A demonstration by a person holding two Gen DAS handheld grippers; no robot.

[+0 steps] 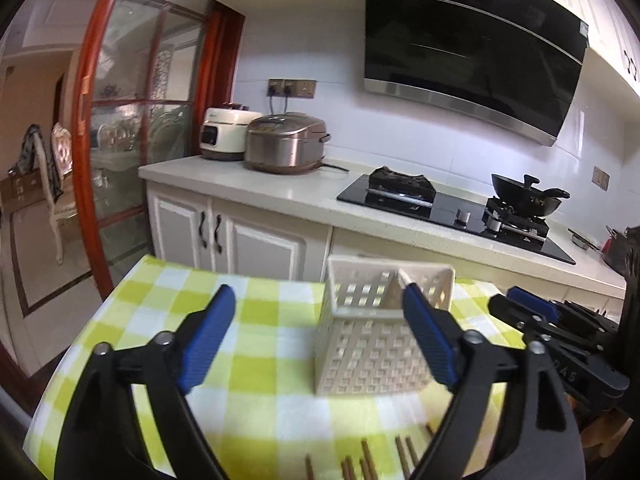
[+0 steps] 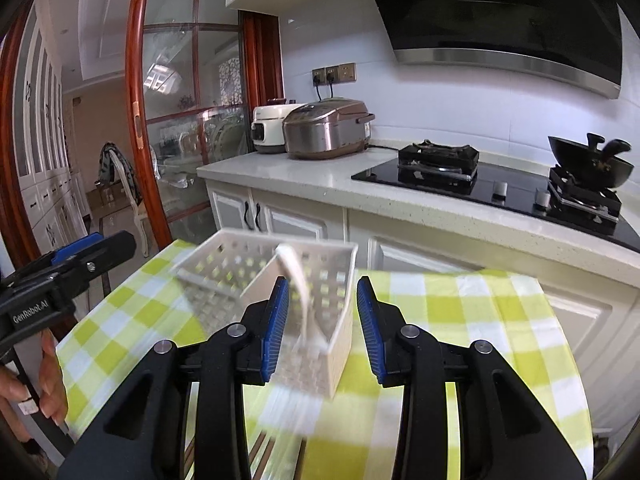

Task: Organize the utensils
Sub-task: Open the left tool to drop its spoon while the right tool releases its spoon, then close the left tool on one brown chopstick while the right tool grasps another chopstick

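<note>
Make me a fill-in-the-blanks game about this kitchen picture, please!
1. The white basket stands on a cloth checked green and ____.
2. The black wok sits on the ____.
3. The left claw is wide ____, holding nothing.
4. A white spoon leans inside the ____.

Missing words: white; stove; open; basket

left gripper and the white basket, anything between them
Nothing but bare checked cloth, in the left wrist view; the open left gripper frames the white basket.
</note>
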